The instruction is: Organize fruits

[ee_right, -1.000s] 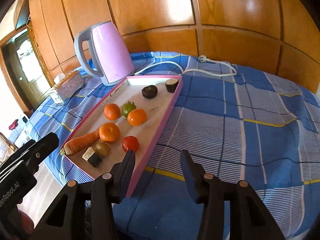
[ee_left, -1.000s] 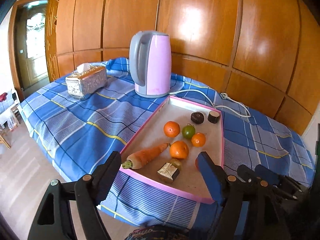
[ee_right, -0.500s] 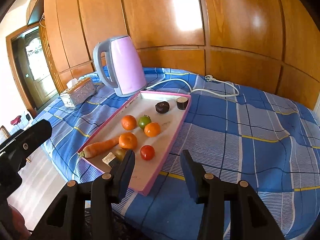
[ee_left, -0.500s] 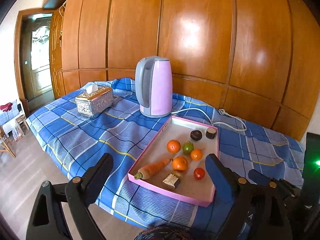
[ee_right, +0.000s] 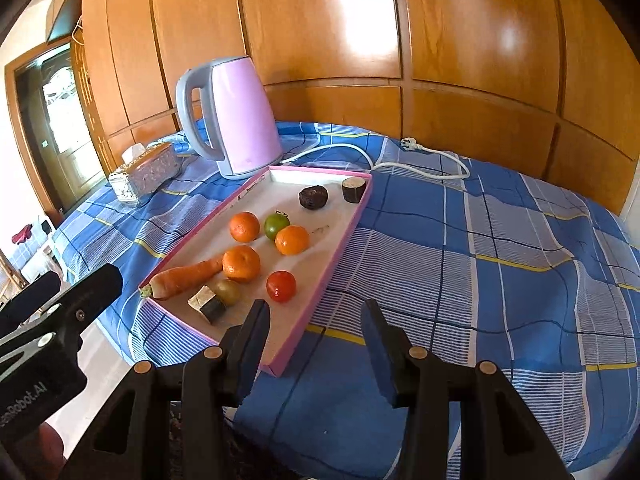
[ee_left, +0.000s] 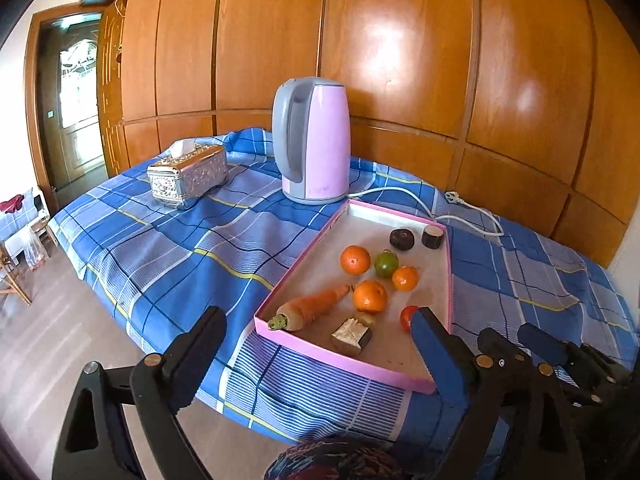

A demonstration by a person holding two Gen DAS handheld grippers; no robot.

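Note:
A pink-rimmed tray lies on the blue checked table. In it lie three oranges, a green fruit, a red tomato, a carrot, an olive-green fruit, a foil-wrapped block and two dark round pieces. My left gripper is open and empty before the tray's near end. My right gripper is open and empty at the tray's near right corner.
A pink and grey kettle stands behind the tray, its white cord trailing right. A silver tissue box sits at the far left. Wooden panels back the table; floor lies to the left.
Both grippers have moved back toward the tray after pulling away half a second ago. Both stay open and empty. The items in the tray have not moved.

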